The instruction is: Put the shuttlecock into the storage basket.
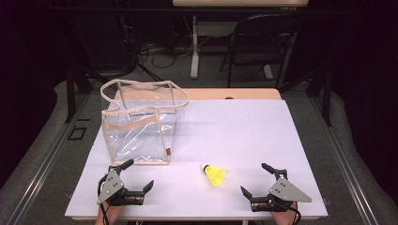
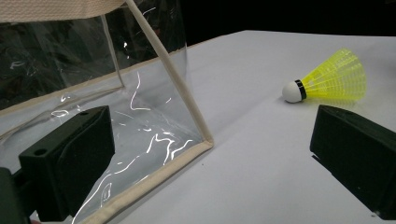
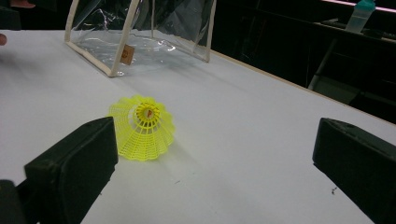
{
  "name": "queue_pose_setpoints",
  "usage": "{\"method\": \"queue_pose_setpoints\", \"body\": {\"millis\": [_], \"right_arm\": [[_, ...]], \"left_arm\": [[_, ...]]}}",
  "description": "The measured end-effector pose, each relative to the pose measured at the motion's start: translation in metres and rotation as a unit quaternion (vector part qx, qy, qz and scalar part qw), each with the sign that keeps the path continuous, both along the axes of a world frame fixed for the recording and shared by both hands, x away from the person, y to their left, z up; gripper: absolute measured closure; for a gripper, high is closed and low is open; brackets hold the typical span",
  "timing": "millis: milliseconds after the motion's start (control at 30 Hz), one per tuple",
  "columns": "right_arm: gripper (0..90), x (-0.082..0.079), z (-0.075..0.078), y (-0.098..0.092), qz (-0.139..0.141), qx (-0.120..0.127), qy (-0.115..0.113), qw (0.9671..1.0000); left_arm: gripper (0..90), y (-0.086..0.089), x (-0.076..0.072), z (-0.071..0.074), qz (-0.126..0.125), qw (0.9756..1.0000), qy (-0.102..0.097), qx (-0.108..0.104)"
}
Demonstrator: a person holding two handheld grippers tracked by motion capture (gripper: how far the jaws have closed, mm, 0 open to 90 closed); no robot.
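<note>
Left claw (image 1: 139,174): near-left on the counter (image 1: 234,131), jaws spread wide, nothing between them. Grey three-cornered plate (image 1: 110,185) on top, cable trailing toward the near edge. Far jaw tip just beside the near bottom edge of the clear bag (image 1: 141,126); contact not resolvable. In the left gripper view, one jaw overlapping the clear wall and beige trim of the bag (image 2: 140,116), the other jaw below the shuttlecock (image 2: 329,79), apart from it.

Right claw (image 1: 253,179): near-right on the counter, jaws spread to full width, empty. Grey plate (image 1: 286,190) on top. In the right gripper view, shuttlecock (image 3: 142,126) just beyond the left-hand jaw, open skirt facing the camera, no pad touching it.

Shuttlecock (image 1: 214,174): yellow mesh skirt, white cork with dark band. Lying on its side on the white counter between the two claws, nearer the right one. Cork toward the far left, skirt toward the near right. Right of the bag's near corner, apart from it.

Clear bag: standing upright at far-left of the counter, beige edging and looped handles, small tan tag at its near-right corner (image 3: 126,54). Open at the top; nothing discernible inside.

Beyond the counter: dark folding chair (image 1: 263,42), cables on the floor (image 1: 159,51).
</note>
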State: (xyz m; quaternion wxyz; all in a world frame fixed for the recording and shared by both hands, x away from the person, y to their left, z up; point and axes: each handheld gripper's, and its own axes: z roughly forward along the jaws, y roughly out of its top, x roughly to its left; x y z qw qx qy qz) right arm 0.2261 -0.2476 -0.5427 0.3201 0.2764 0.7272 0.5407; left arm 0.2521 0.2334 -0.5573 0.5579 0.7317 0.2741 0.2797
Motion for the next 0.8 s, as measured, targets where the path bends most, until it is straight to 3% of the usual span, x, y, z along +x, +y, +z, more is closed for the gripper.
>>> {"method": "queue_pose_setpoints", "body": {"millis": [500, 800], "right_arm": [[0.0, 0.006, 0.001, 0.002, -0.007, -0.003, 0.018, 0.9998], [0.0, 0.013, 0.001, 0.009, 0.0, -0.017, 0.052, 0.9985]], "left_arm": [[0.0, -0.002, 0.0, 0.0, -0.007, 1.0, 0.001, 0.004], [0.0, -0.003, -0.002, 0.001, -0.012, 0.9999, -0.002, 0.004]]}}
